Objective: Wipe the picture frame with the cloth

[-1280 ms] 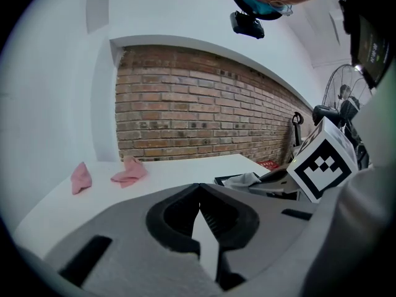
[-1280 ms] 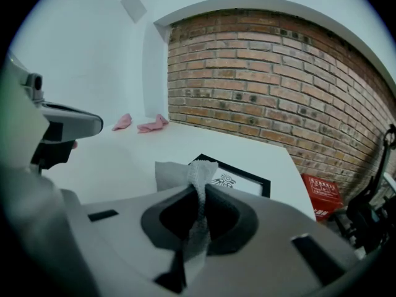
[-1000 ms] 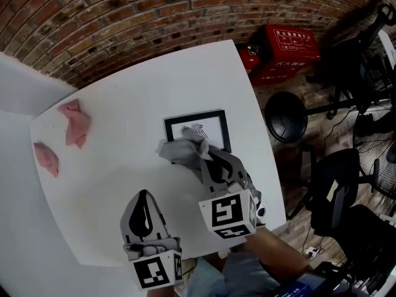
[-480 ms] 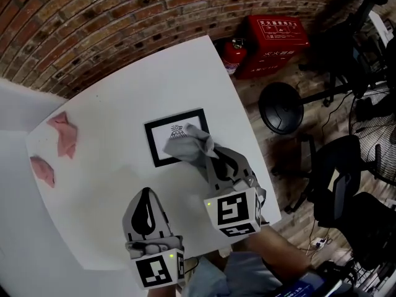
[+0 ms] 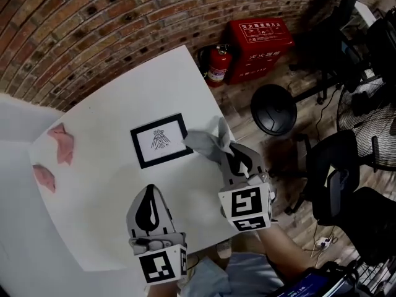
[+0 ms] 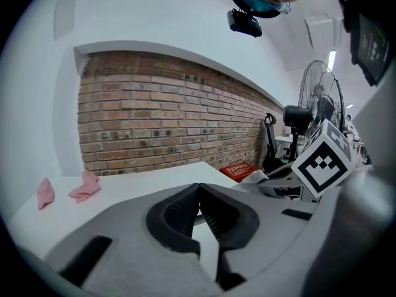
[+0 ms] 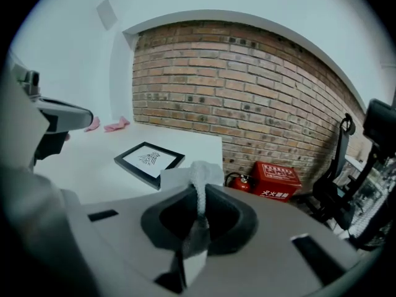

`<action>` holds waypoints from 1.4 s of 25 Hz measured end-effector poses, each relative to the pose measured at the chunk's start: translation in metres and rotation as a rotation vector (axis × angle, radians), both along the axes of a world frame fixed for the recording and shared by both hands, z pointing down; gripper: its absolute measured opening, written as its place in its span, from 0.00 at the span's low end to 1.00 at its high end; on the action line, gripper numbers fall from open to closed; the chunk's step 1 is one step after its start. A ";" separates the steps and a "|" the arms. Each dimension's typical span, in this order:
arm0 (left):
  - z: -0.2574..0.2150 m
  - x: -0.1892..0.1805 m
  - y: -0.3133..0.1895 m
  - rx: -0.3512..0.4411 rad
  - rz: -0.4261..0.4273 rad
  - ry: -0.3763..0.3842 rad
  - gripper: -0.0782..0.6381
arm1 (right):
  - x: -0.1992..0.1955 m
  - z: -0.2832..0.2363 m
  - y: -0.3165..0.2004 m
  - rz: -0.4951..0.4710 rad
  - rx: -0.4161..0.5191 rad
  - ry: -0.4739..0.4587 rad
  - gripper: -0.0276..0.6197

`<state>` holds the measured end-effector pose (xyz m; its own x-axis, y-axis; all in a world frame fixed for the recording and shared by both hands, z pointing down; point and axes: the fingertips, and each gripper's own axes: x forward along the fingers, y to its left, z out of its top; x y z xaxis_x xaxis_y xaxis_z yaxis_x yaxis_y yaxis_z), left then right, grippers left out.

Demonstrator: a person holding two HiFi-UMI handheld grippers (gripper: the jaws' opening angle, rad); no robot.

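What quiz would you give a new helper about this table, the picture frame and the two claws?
1. Which claw grips the grey cloth?
2. True or false: the picture frame lies flat on the table.
3. How many pink cloths are on the table? A one, B two, C three.
Key: 1 the right claw; 2 true; 3 B.

An office-like workroom is indicated by the brick wall (image 5: 93, 17), black swivel chairs (image 5: 337, 181), a pedestal fan (image 6: 320, 96), a fire extinguisher (image 5: 216, 65) and a red box (image 5: 260, 37)
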<state>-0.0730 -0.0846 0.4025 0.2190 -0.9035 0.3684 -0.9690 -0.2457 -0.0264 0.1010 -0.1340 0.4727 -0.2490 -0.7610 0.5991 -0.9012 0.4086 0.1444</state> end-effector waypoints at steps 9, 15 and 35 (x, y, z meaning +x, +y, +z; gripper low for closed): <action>-0.093 0.035 0.020 0.199 -0.044 -0.028 0.12 | 0.039 -0.108 0.015 0.004 0.184 -0.160 0.08; -0.163 0.050 0.049 0.286 -0.092 -0.032 0.12 | 0.047 -0.189 0.048 -0.069 0.294 -0.274 0.08; -0.224 0.045 0.058 0.446 -0.135 -0.054 0.12 | 0.018 -0.251 0.075 -0.235 0.442 -0.338 0.08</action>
